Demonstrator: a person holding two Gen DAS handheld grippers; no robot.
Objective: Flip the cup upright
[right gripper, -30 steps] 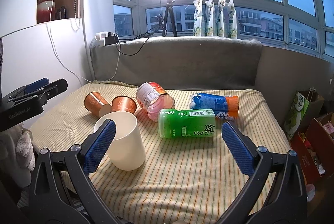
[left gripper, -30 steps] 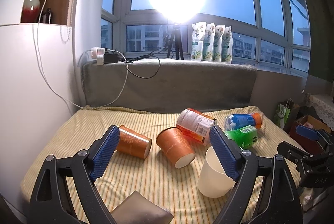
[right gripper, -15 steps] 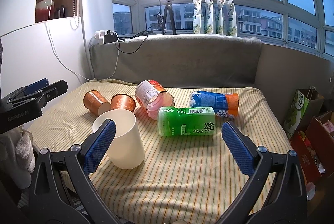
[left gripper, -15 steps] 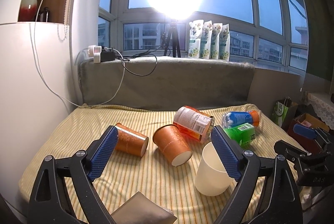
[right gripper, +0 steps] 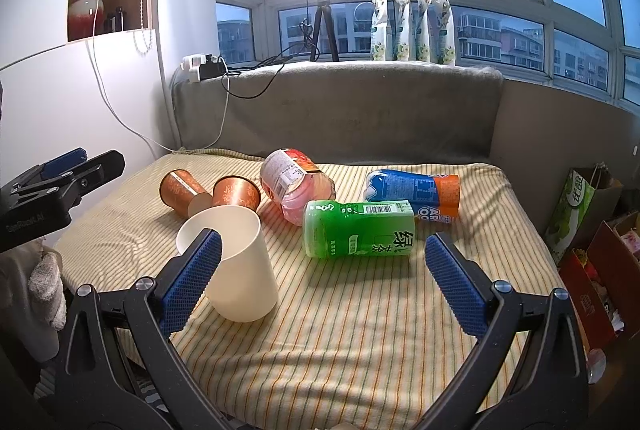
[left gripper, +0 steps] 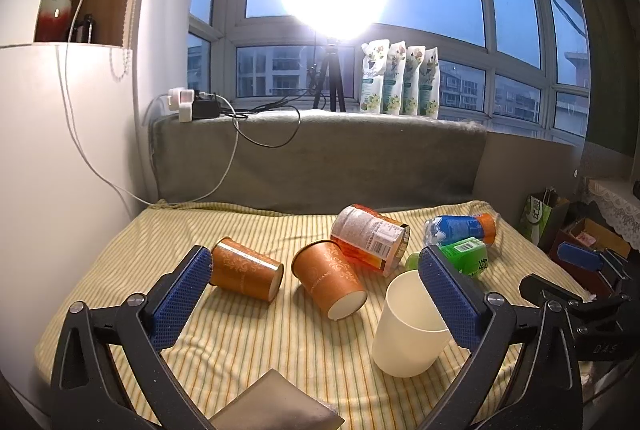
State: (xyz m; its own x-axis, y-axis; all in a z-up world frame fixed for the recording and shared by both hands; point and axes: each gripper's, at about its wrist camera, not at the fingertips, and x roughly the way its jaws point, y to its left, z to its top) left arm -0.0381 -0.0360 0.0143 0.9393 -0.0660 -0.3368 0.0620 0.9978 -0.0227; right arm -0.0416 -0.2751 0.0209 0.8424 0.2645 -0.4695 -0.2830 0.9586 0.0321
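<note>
The two orange cups point(left gripper: 326, 280) point(left gripper: 244, 274) lie on their sides on the striped bed point(left gripper: 240, 342) left of the upright white cup point(left gripper: 408, 330) — long axes roughly level, mouths facing the camera. The left gripper point(left gripper: 312, 304), its jaws wide apart and empty, frames both and is nearer. The right gripper point(right gripper: 320, 280), likewise spread, sits right of the white cup. Beyond it, a can point(left gripper: 370, 240) touches the nearer orange cup — likely an obstacle.
</note>
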